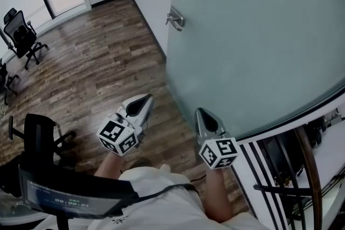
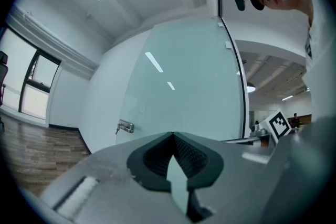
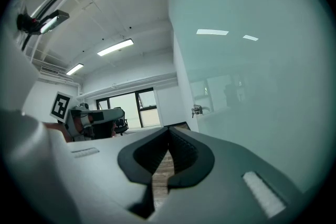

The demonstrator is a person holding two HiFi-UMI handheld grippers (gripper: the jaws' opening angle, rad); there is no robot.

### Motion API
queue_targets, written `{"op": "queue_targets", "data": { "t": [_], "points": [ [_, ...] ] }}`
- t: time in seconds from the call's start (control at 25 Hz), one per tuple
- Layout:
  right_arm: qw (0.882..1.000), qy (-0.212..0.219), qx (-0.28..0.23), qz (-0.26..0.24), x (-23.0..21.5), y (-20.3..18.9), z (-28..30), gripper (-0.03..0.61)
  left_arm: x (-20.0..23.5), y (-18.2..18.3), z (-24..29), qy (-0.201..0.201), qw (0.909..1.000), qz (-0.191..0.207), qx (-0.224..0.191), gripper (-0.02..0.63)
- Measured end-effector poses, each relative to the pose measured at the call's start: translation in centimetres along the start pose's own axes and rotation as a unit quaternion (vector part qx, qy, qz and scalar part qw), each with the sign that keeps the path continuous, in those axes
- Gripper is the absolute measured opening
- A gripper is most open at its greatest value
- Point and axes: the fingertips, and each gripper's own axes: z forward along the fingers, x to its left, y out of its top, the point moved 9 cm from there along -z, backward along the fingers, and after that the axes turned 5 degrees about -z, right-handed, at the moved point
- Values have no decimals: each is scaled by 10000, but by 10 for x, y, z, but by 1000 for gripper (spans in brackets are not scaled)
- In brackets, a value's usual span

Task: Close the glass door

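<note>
1. The left claw (image 1: 139,107) is closed tip to tip with nothing between its jaws. The right claw (image 1: 205,118) is closed and empty too. Both point roughly level, away from the person.
2. What could go wrong, as I judge it:
   - A shut claw offers only a narrow hard tip. Pressed against smooth glass, it may skid sideways instead of driving the door.
   - A hard shove could send the door into its frame with a bang.
   - Pushing at the wrong edge would move the door poorly. I cannot tell from these views which side the hinges are on.
   - With shut jaws the handle cannot be gripped. To pull on it, a claw would first have to open.
3. The frosted glass door (image 1: 259,35) stands to the right and beyond both claws, and it looks open into the room.
   - The right claw is nearer, close beside the pane's lower part. I see no contact.
   - The left claw is further off, over the wooden floor (image 1: 97,62).
4. The handle (image 1: 175,20) sits on the door's far left edge, well apart from both claws.
</note>
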Motion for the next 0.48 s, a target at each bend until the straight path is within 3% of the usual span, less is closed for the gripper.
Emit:
{"op": "queue_targets", "data": {
  "t": [0.48],
  "points": [
    [9999, -114, -86, 51, -25, 4, -9, 9, -15, -3, 20, -97, 9999, 81, 84, 0]
  ]
}}
